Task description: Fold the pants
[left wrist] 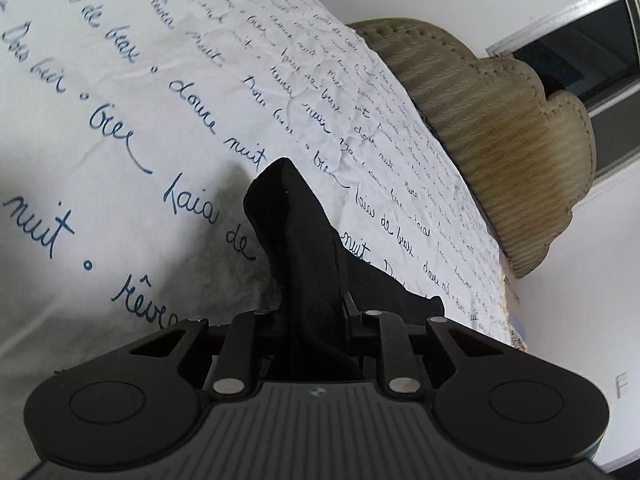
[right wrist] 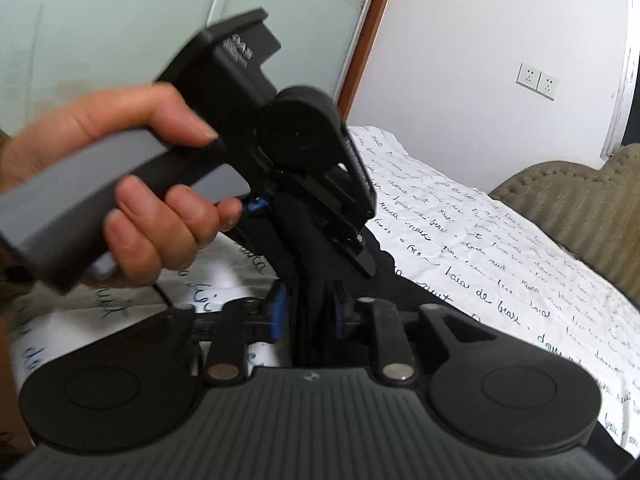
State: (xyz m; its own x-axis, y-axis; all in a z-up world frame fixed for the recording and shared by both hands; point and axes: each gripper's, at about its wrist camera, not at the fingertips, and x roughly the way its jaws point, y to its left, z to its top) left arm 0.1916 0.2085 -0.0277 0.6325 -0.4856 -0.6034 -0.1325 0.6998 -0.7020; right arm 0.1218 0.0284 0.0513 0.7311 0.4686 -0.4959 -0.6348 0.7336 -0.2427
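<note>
Left wrist view: the left tool (left wrist: 314, 300) is closed down on a bunched fold of black pants (left wrist: 292, 232). The cloth rises in a peak ahead of the jaws and trails off to the right in a thin dark strip. Below it lies a white bed sheet (left wrist: 120, 128) printed with blue handwriting, creased near its far edge. Past that edge stands a tan padded headboard (left wrist: 500, 128) with a scalloped top. A white wall and a dark window frame (left wrist: 568, 32) lie beyond.

Right wrist view: the right tool (right wrist: 310, 312), with blue pads (right wrist: 280, 312), stands narrow, a hanging fold of the pants (right wrist: 316, 280) between the pads; whether they press on it cannot be told. Just above and ahead, a person's hand (right wrist: 132, 184) grips the handle of the left tool (right wrist: 352, 240), which clamps the same cloth from above. The two tools are very near each other. More black cloth lies on the sheet (right wrist: 500, 248) behind them. The headboard (right wrist: 580, 216) sits at right, with a double wall socket (right wrist: 536, 82) and a brown door frame (right wrist: 368, 40) on the wall.
</note>
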